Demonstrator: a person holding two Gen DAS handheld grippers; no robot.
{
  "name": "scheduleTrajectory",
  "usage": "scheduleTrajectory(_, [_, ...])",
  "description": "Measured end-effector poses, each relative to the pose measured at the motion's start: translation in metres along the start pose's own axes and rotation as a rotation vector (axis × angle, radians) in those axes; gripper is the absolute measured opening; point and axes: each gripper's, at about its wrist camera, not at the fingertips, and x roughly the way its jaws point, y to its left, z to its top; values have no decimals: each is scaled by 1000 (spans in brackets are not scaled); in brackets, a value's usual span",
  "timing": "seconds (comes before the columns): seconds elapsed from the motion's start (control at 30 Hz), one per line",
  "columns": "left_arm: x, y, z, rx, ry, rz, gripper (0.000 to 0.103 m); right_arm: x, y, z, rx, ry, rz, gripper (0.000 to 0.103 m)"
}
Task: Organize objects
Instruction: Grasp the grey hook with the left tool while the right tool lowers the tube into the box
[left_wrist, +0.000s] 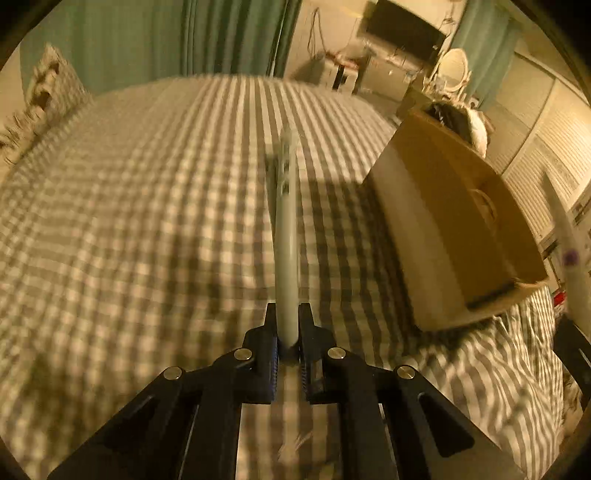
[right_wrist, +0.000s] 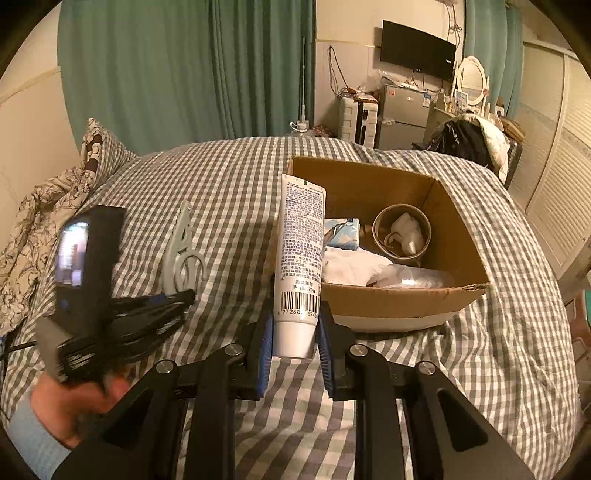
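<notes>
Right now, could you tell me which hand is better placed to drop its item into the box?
Probably the right. The right gripper holds the tube right at the box edge; the left gripper, gripping the hanger, sits farther left.

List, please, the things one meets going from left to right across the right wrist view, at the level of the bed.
floral pillow → left gripper, shut on the grey folding hanger → white tube, held in the right gripper → cardboard box, with the round paper cup inside it.
</notes>
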Motion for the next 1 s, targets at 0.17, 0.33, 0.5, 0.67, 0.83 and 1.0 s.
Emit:
scheduleTrajectory(0.17, [-60,2,5,31,-99,-17,8,-21,3,1,-4,-29,11,21])
scheduleTrajectory(0.33, [-109,-14,21,67,-189,-49,8,-45,-6,9,11,-78,22,21])
scheduleTrajectory(0.5, [-146,-44,33,126,-262,-81,8,-69,-29,24,46,-134,32,21])
scheduleTrajectory(0.67, [-161,-88,58,189,-299,-134,8,-80,-57,48,52,-185,18,21])
scheduleTrajectory(0.83, [-148,-129,87,233,-298,-167,8,-77,-85,75,25,-198,14,21])
scheduleTrajectory(1.0, [-121,-164,111,278,-279,-183,8,-50,-112,94,31,-169,19,21])
